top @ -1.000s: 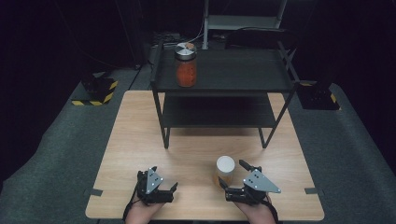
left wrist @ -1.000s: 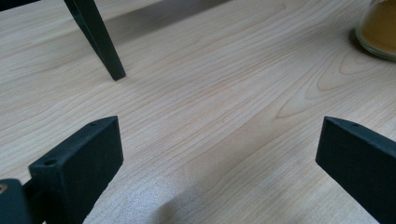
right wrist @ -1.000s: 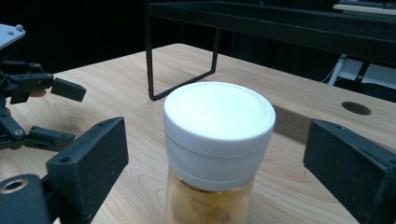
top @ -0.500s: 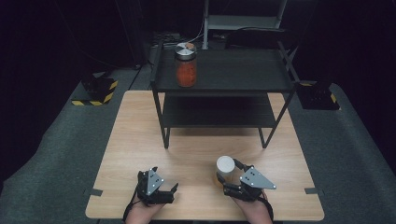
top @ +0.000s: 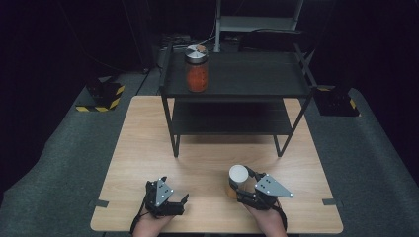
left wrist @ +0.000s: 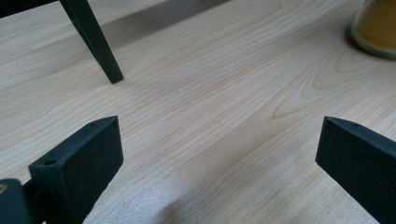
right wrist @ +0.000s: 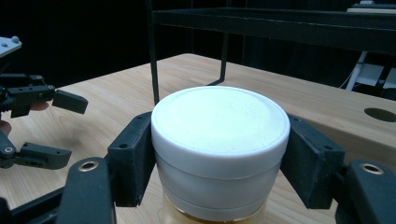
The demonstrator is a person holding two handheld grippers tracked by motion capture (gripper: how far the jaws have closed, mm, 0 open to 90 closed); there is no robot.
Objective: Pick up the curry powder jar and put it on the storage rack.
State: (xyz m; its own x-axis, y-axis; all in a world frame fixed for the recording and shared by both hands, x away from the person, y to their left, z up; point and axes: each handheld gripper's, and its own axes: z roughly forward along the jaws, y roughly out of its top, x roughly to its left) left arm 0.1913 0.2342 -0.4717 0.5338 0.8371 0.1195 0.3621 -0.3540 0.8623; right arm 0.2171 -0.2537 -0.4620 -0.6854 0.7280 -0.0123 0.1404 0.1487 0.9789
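A jar with a white lid (top: 238, 174) and yellowish contents stands on the wooden table (top: 148, 143) near its front right. My right gripper (top: 240, 184) is shut on this jar (right wrist: 219, 116), one jaw pressed to each side of the lid. Front left on the table rests my left gripper (top: 175, 191), open with nothing between its fingers (left wrist: 84, 158); the right gripper view shows the left gripper (right wrist: 58, 129) off to the side. The jar's base (left wrist: 376, 25) shows at the upper right of the left gripper view.
A black two-tier shelf rack (top: 237, 89) stands across the back of the table, with a metal-lidded jar of red contents (top: 196, 69) on its top tier. One rack leg (left wrist: 93, 42) is planted ahead of the left gripper. Yellow-and-black striped blocks (top: 104, 94) lie on the grey floor.
My right gripper has slid forward and left around the white-lidded jar and closed on its lid. The left gripper has stayed put.
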